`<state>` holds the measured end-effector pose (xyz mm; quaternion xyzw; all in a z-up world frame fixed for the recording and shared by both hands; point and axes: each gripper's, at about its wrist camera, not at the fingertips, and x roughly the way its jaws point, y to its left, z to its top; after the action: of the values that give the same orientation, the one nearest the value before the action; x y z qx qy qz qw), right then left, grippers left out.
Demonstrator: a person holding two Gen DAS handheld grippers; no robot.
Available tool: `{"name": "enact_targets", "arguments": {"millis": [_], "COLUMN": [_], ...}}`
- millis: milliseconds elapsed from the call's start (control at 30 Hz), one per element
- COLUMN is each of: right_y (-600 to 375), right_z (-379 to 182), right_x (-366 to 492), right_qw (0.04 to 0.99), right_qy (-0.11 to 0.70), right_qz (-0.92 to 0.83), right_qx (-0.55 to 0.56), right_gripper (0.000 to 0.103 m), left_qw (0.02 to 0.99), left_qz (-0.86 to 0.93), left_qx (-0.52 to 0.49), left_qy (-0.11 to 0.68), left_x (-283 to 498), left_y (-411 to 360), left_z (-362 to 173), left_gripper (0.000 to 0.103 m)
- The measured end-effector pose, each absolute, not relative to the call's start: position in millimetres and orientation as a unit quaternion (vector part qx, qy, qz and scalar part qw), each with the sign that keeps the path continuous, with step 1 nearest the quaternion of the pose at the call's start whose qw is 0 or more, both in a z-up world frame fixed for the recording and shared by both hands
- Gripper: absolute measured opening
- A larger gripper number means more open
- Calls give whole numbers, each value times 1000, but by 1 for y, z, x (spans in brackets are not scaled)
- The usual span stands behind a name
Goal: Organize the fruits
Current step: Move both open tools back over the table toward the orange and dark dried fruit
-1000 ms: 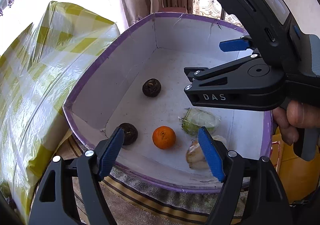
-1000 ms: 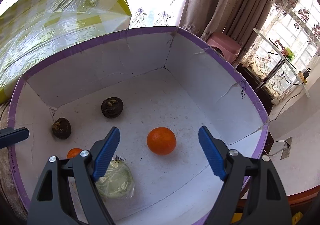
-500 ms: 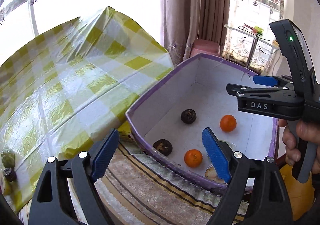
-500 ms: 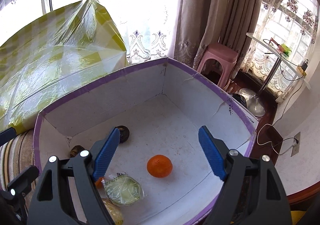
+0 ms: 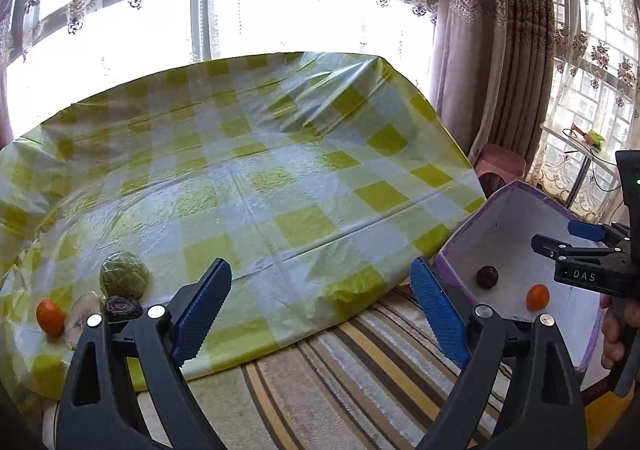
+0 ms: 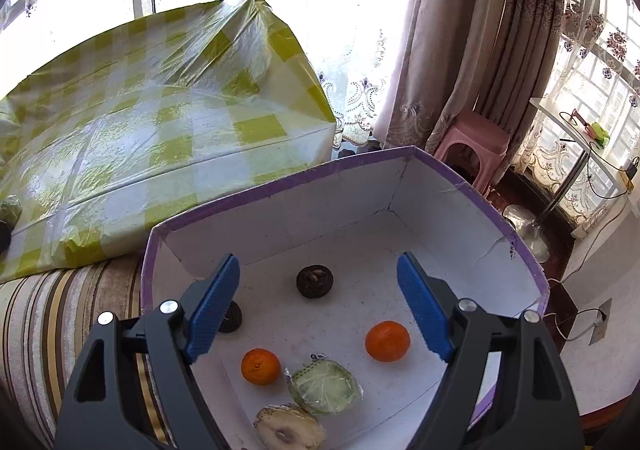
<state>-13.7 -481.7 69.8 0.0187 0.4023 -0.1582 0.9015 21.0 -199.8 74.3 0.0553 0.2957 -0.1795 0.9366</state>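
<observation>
Spreading across the scene, the checked worktop (image 5: 256, 178) carries the unsorted fruit at its near corner: a wrapped green fruit (image 5: 123, 279), a tangerine (image 5: 50, 315). Beside the worktop, the purple-rimmed box (image 6: 280, 184) collects sorted pieces, including two tangerines (image 6: 387, 341). Left tool (image 5: 320, 314) is opening, empty, probably heading for more; right tool (image 6: 318, 308) hangs wide, empty, over the box.

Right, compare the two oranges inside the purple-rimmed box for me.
The right orange looks a little larger than the left orange in the right wrist view. The right orange lies alone on bare white floor, while the left orange sits close to the wrapped green item. The left orange shows a small dark stem spot on top; the right orange shows none. Both are round, bright orange and unwrapped in the box.
</observation>
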Motion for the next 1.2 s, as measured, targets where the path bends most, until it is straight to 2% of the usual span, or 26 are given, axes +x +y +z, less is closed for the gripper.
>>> {"name": "enact_targets", "arguments": {"millis": [567, 933, 1200], "right_y": [-371, -329, -303], "right_z": [64, 54, 47], "right_x": [22, 42, 54], "right_qw": [912, 912, 910], "right_qy": [407, 411, 413], "right_qz": [-46, 5, 27], "right_qx": [-14, 5, -8], "right_gripper": [81, 81, 81], "left_qw": [957, 956, 943], "left_qz": [-62, 27, 71], "left_qx": [-19, -71, -116], "left_qy": [283, 283, 303], "left_x": [33, 33, 34], "left_y": [-73, 5, 58], "left_z": [81, 75, 62], "left_gripper": [87, 84, 78]}}
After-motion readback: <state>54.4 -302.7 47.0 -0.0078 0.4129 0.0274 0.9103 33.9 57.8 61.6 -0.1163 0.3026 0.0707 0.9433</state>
